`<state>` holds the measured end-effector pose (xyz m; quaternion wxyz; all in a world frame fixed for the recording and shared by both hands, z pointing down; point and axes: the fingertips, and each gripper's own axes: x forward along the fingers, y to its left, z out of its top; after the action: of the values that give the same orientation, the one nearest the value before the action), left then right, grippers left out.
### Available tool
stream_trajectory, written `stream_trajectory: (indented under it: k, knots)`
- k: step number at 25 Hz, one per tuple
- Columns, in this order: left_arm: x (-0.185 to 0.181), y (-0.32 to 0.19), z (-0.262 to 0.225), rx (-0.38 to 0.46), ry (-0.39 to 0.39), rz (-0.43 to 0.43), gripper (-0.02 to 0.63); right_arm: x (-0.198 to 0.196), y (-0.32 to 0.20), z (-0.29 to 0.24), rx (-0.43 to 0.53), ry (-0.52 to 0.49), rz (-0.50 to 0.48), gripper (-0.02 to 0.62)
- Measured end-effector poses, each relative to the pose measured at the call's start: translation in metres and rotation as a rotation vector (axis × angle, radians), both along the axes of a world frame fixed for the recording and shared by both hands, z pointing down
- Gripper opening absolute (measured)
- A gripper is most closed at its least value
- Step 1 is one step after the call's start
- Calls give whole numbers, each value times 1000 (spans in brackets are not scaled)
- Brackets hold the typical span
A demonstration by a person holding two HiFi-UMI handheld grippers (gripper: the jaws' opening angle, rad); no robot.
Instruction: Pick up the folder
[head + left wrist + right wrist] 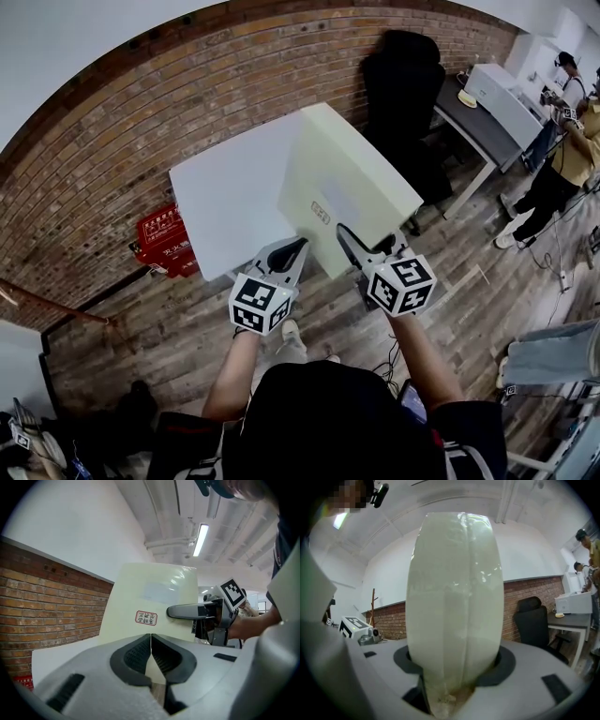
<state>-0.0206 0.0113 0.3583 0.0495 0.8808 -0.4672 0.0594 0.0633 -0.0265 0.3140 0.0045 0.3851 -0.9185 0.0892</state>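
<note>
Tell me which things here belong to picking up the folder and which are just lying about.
Job in hand: folder; left claw and right claw, both clamped on it.
Lying about: white table; red basket; black chair; printer.

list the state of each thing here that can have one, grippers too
pale cream card folder: raised upright over the white table, gripped at its near edge
left gripper: shut on the folder
right gripper: shut on the folder
black office chair: unoccupied
red plastic crate: on the floor by the brick wall
</note>
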Motion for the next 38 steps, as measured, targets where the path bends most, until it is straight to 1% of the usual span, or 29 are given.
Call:
stream_trajectory:
  k: [5,14,24,38]
  knots:
    - [8,12,4,0,0,-13,21,7,11,2,21,28,10,272]
    - [17,24,0,14,-14,-6,21,17,20,0,30,27,26,272]
    - [15,26,-6,24,-17,-24,21,12,21,10,1,55,11,272]
    - [11,24,0,10,-9,-55,21,8,20,23,-28,79,-5,272]
